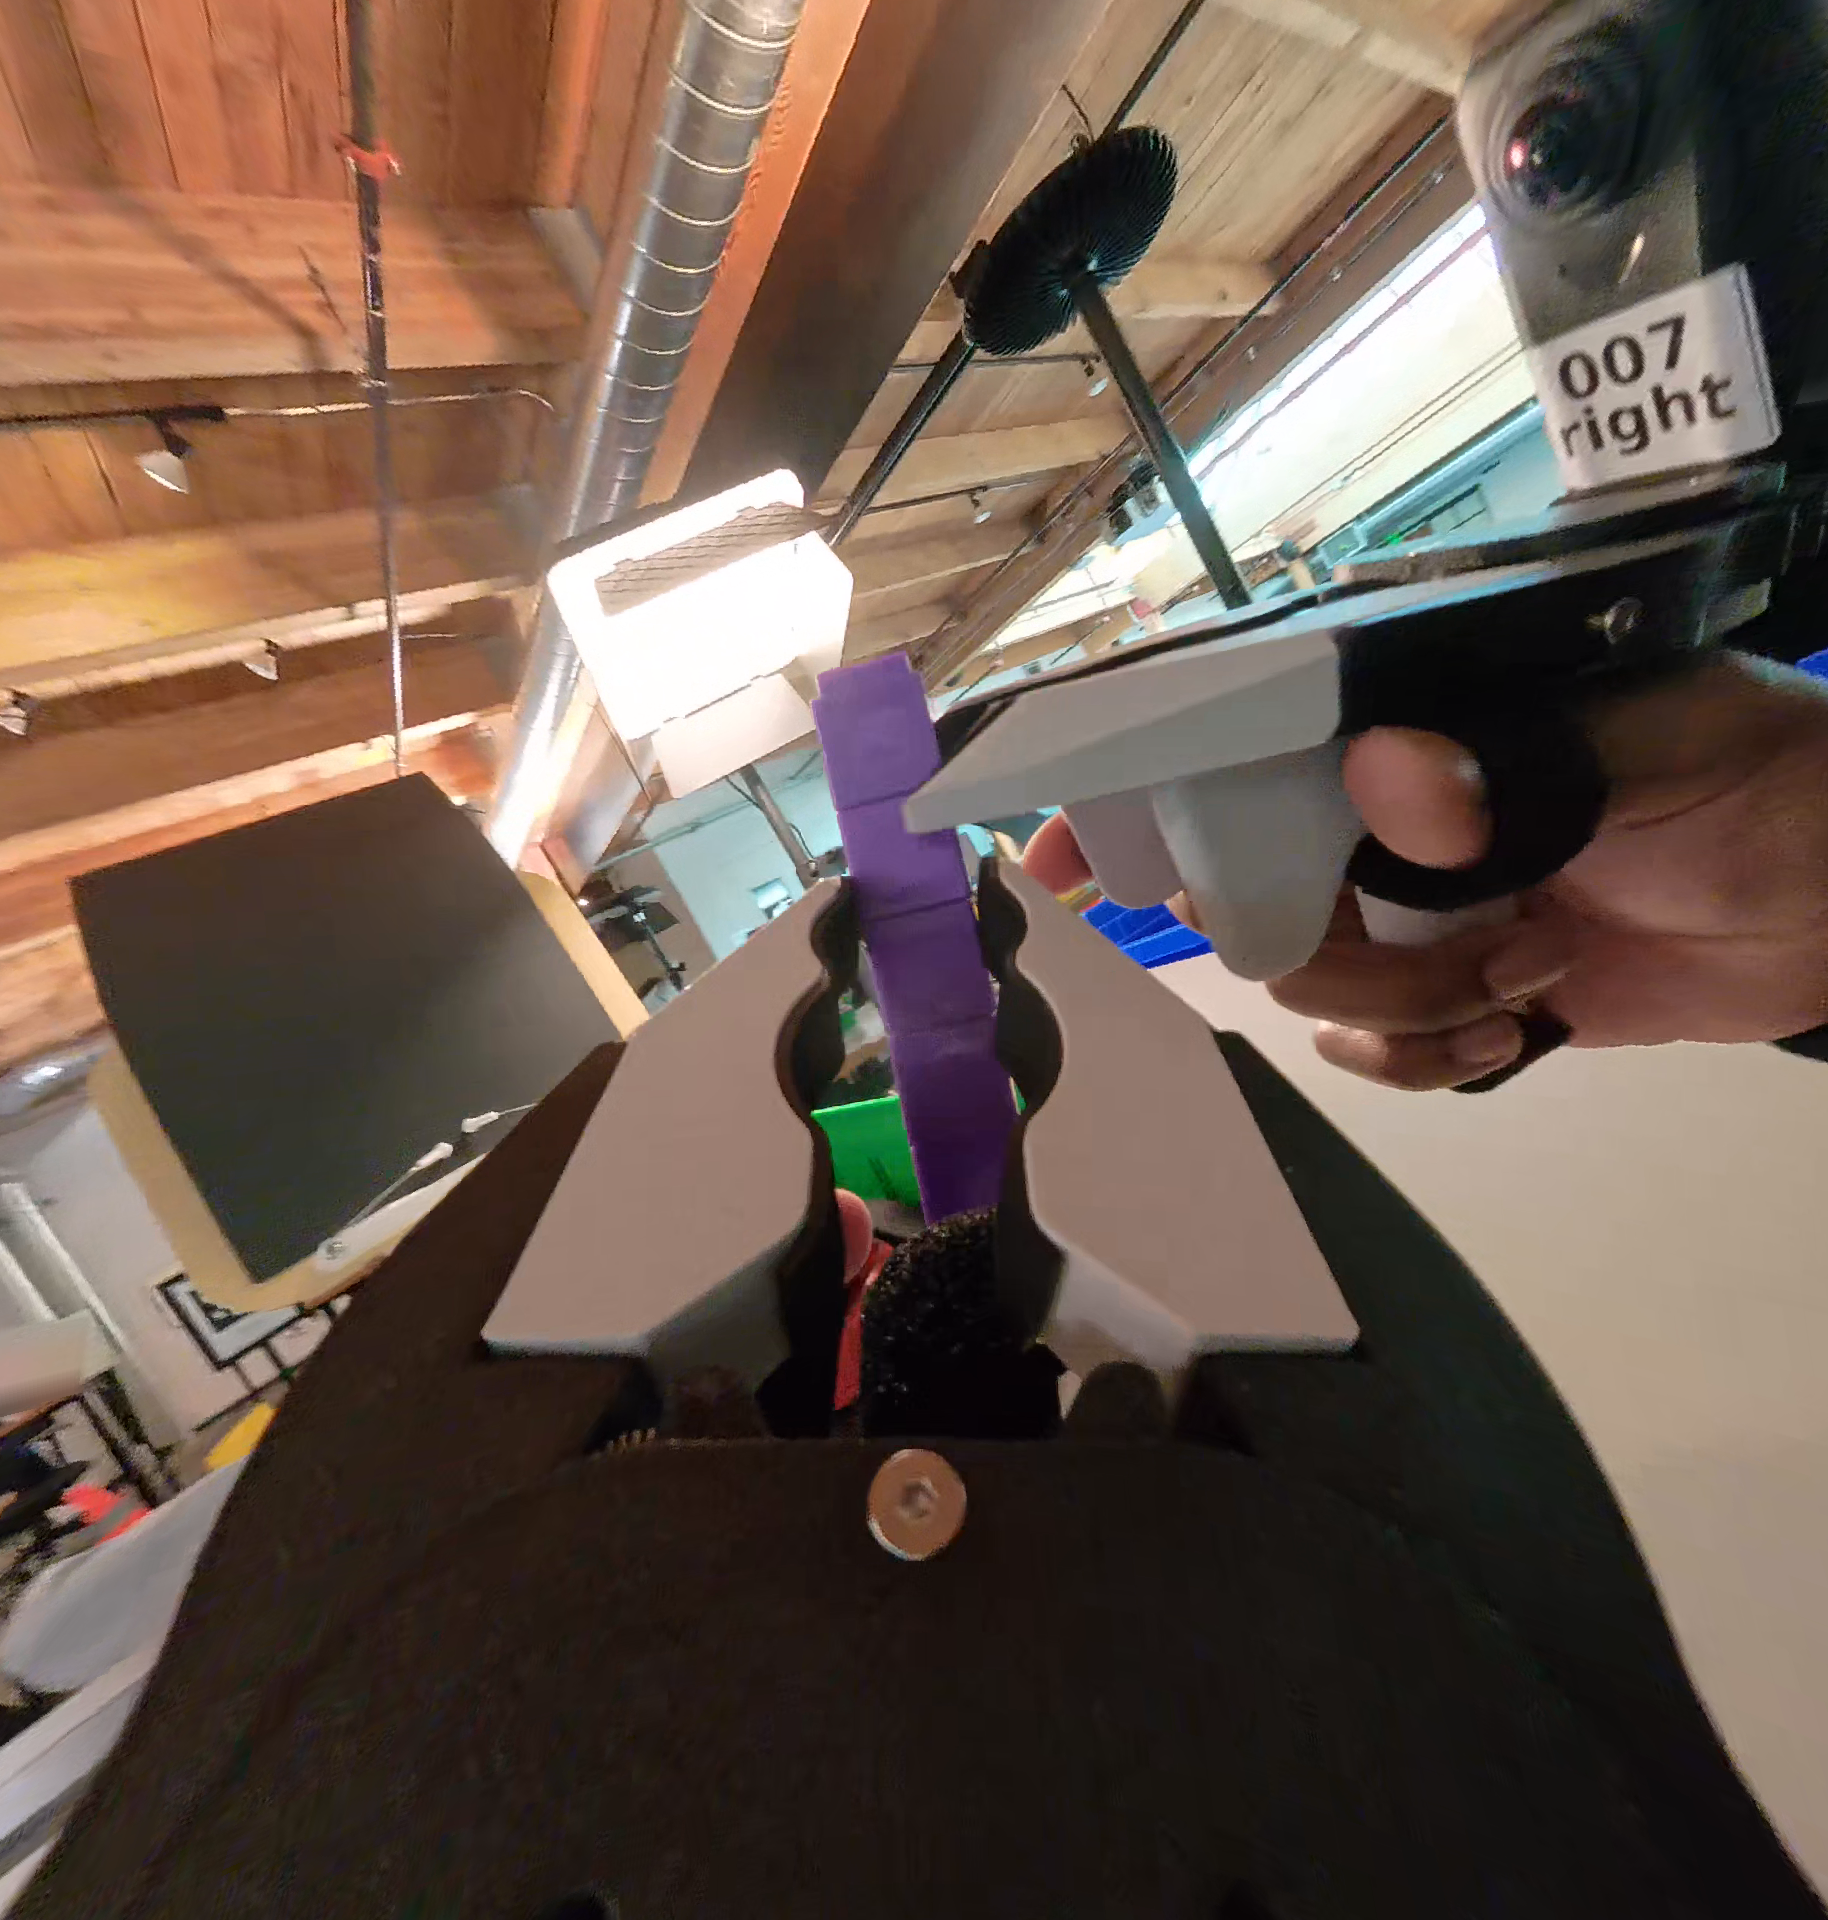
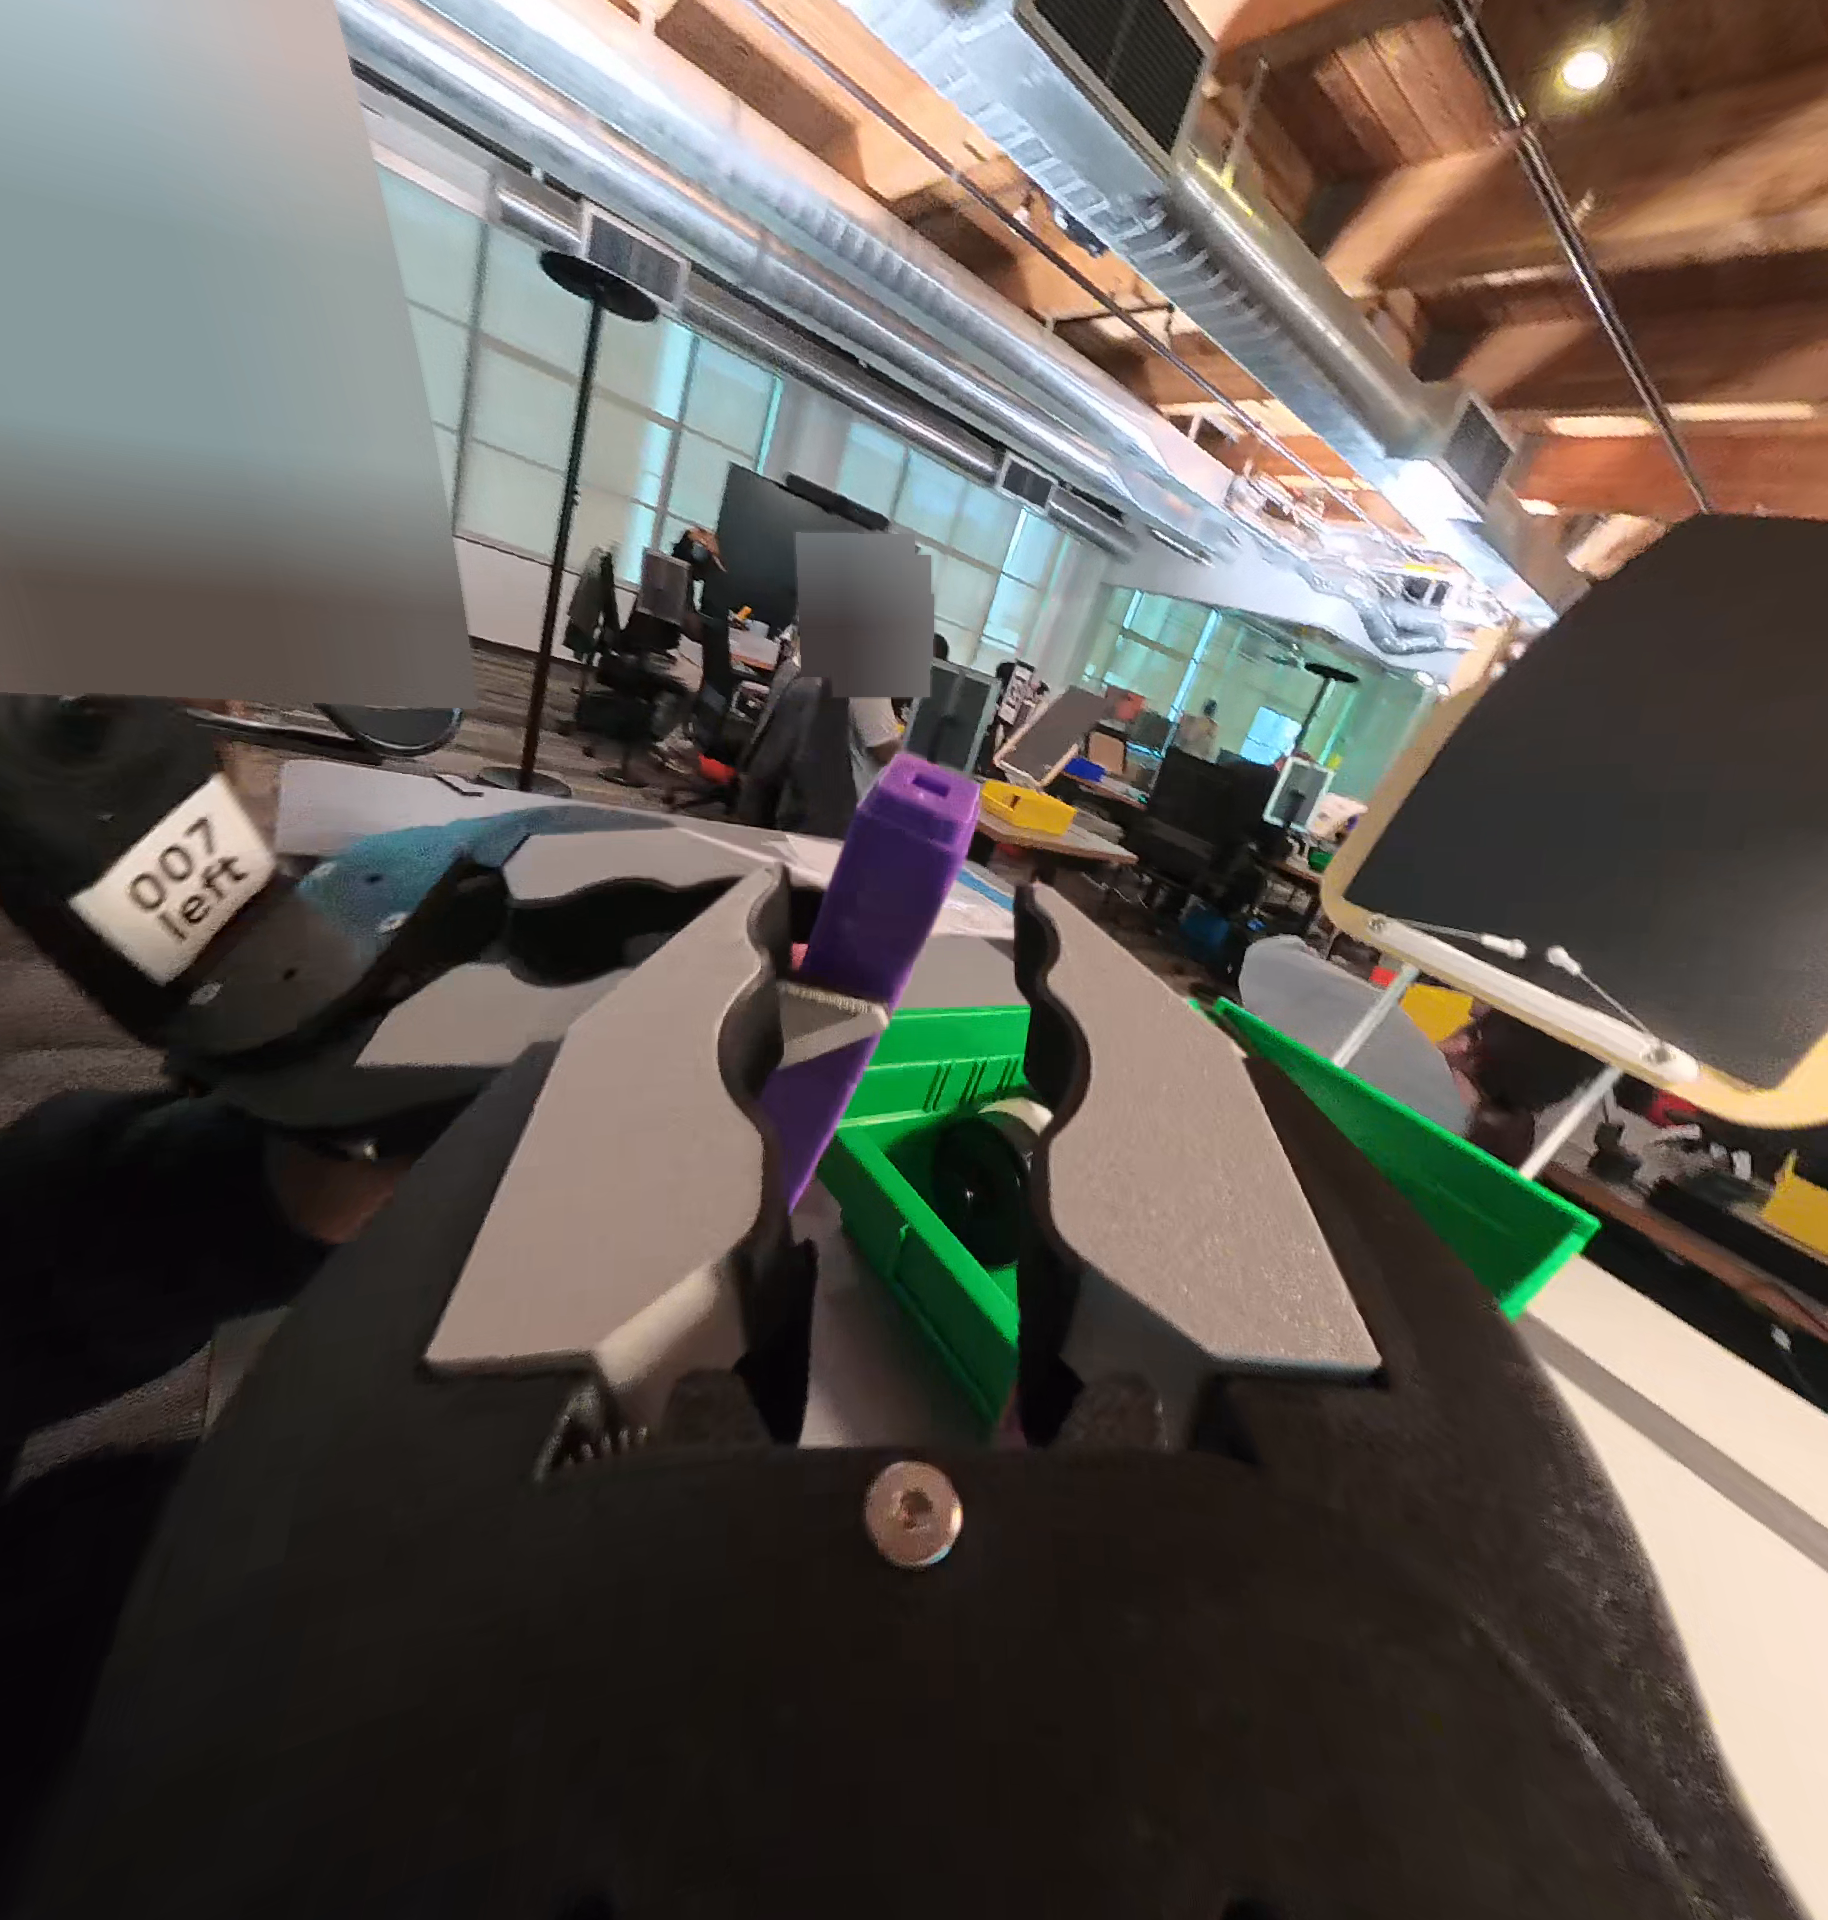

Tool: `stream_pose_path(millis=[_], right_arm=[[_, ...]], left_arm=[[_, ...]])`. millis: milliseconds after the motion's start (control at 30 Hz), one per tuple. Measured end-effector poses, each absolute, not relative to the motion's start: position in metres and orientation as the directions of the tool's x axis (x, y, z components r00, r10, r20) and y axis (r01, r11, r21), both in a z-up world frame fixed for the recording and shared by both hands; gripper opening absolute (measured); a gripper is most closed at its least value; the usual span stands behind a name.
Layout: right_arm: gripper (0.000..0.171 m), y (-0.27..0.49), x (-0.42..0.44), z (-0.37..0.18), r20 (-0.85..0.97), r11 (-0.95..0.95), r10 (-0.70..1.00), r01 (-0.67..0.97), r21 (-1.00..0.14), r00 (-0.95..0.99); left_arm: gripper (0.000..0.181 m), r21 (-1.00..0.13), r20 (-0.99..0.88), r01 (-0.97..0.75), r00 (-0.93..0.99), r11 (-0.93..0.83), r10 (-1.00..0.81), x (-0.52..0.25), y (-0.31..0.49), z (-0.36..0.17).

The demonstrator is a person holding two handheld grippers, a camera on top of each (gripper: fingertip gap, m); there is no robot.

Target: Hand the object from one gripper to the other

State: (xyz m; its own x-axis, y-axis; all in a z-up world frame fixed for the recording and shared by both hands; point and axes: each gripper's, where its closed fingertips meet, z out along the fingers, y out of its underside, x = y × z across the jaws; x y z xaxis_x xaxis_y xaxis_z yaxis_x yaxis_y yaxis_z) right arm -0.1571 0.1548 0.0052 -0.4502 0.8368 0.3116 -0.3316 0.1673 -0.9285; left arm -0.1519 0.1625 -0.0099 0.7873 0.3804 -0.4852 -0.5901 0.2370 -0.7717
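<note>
The left gripper (image 1: 915, 914) is clamped on the purple bar (image 1: 905, 935), which sticks up past its tips, while the right gripper (image 2: 905, 914) sits around that bar with fingers apart, above the green bin (image 2: 1409, 1164).

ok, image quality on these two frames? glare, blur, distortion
Left wrist view: ceiling light panel blown out right behind the purple block stick; stick sharp, beams at the edges smeared. Right wrist view: even lighting, stick and green bin sharp, strong wide-angle bending of the ceiling duct.
</note>
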Motion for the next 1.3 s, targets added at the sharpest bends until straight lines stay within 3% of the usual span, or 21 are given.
stream_pose_path(millis=[100,267,367,467,767,933,1067,1133,1300], right_arm=[[0.028,0.154,-0.161,0.003,0.272,0.148,0.857,-0.297,-0.943,-0.437],[0.024,0.16,-0.165,0.004,0.273,0.166,0.886,-0.293,-0.941,-0.374],[0.023,0.163,-0.165,0.007,0.262,0.157,0.899,-0.301,-0.941,-0.351],[0.022,0.166,-0.166,0.009,0.239,0.134,0.91,-0.307,-0.942,-0.338],[0.022,0.173,-0.167,0.012,0.181,0.078,0.934,-0.318,-0.945,-0.308],[0.023,0.171,-0.165,0.014,0.175,0.06,0.929,-0.335,-0.94,-0.327],[0.038,0.165,-0.177,-0.01,0.156,0.085,0.9,-0.186,-0.979,-0.407],[0.023,0.167,-0.181,-0.02,0.173,0.127,0.901,-0.141,-0.982,-0.397],[0.022,0.176,-0.181,-0.012,0.169,0.115,0.927,-0.176,-0.978,-0.335]], left_arm=[[0.023,-0.744,-0.536,-0.64,0.743,0.192,0.402,-0.15,0.167,-0.014],[0.03,-0.772,-0.511,-0.609,0.764,0.179,0.395,-0.154,0.172,-0.018],[0.035,-0.786,-0.518,-0.602,0.765,0.139,0.383,-0.156,0.178,-0.025],[0.025,-0.795,-0.518,-0.596,0.762,0.111,0.388,-0.155,0.183,-0.029],[0.029,-0.861,-0.438,-0.5,0.822,0.095,0.364,-0.16,0.191,-0.038],[0.023,-0.867,-0.441,-0.495,0.818,0.062,0.368,-0.163,0.191,-0.042],[0.022,-0.857,-0.435,-0.508,0.803,0.087,0.408,-0.167,0.184,-0.035],[0.022,-0.856,-0.439,-0.509,0.804,0.084,0.402,-0.166,0.186,-0.036],[0.03,-0.876,-0.438,-0.481,0.811,0.016,0.389,-0.172,0.195,-0.049]])
